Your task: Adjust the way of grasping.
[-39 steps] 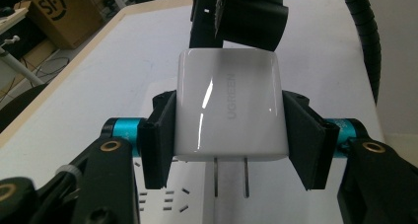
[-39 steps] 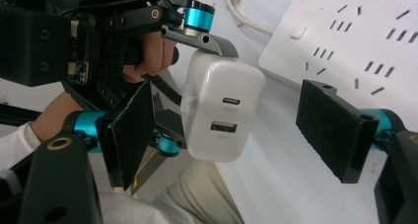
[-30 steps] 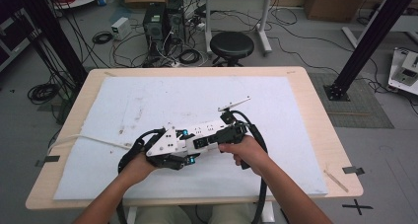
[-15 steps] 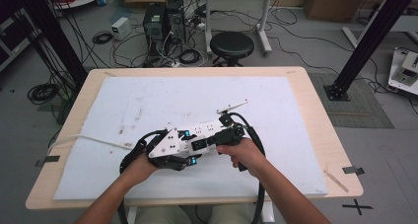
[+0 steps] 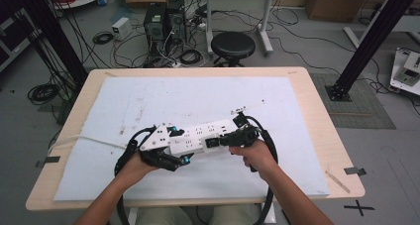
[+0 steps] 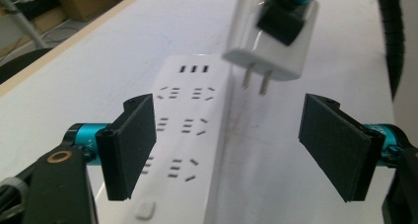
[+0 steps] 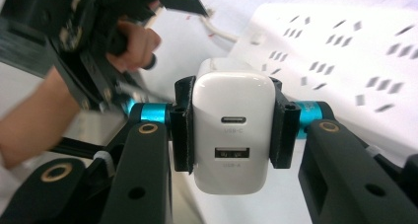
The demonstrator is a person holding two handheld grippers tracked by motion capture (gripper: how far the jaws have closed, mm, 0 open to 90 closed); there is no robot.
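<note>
comparing this moment with the one a second ago, your grippers have drifted only slightly toward you over the white mat, and the white plastic power strip [image 5: 198, 137] lies where it lay, so the approach reads as nearly finished rather than freshly begun.

your right gripper [image 7: 231, 135] pinches the white rounded wall charger with two usb ports [image 7: 232, 135], one black pad pressed on each flat side. in the left gripper view that charger [image 6: 273, 39] hangs with its two metal prongs [image 6: 256, 80] pointing down, above the strip [image 6: 190, 130] and apart from it, off toward the strip's right edge (not yet lined up over a socket row, as far as i can judge).

your left gripper [image 6: 236, 145] has its black pads spread wide, straddling the near part of the strip and touching nothing; its left pad [image 6: 129, 144] hangs over the strip's left side. you likely need to bring the prongs over a two-slot socket before pressing down.
</note>
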